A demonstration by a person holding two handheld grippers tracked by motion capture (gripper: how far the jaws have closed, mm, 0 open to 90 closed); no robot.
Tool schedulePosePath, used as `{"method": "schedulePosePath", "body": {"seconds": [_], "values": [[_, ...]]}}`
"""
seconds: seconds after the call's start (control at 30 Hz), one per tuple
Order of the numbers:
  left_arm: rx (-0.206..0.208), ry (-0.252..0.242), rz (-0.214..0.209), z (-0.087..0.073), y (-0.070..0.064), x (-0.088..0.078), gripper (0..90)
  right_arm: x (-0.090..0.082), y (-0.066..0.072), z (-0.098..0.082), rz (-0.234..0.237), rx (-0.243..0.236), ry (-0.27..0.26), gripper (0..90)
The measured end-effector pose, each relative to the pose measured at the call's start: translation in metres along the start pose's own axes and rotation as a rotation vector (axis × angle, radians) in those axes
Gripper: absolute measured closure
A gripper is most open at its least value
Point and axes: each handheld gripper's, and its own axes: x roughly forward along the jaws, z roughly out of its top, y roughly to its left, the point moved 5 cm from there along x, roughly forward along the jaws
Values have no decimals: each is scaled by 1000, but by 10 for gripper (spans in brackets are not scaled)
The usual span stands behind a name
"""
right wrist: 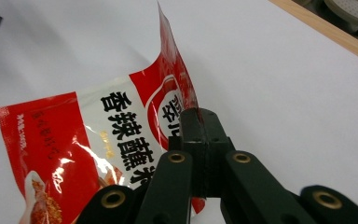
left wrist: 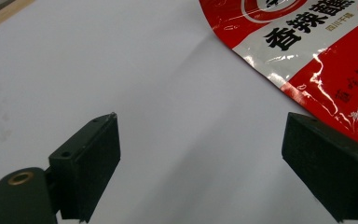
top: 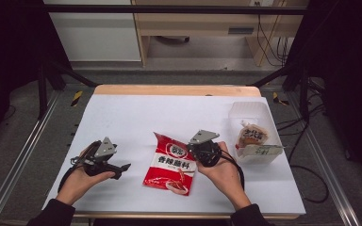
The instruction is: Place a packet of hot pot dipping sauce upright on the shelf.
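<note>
Over the table, high view: red seasoning packet (top: 170, 165) lies mid-sheet on the white table (top: 122, 117); right gripper (top: 199, 149) at its right edge, left gripper (top: 122, 167) just apart, clear tub (top: 254, 113) to the right.
Left gripper view: jaws spread wide, nothing between them; packet corner beyond.
Right gripper view: jaws clamped onto the packet's edge, lifting that side.

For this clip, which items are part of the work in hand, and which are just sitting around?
In the job:
- red sauce packet, pinched at its edge
- right gripper, shut on it
- left gripper, open beside it

Lying about:
- clear plastic bin
- wrapped snack inside the bin
</note>
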Motion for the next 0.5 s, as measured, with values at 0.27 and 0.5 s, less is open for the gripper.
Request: {"method": "schedulePosePath", "body": {"seconds": [0.27, 0.5], "values": [[45, -13, 7, 17, -2, 3, 150, -1, 11, 9, 31, -29, -30, 900], [67, -18, 12, 30, -3, 6, 159, -2, 27, 15, 61, -68, -42, 900]]}}
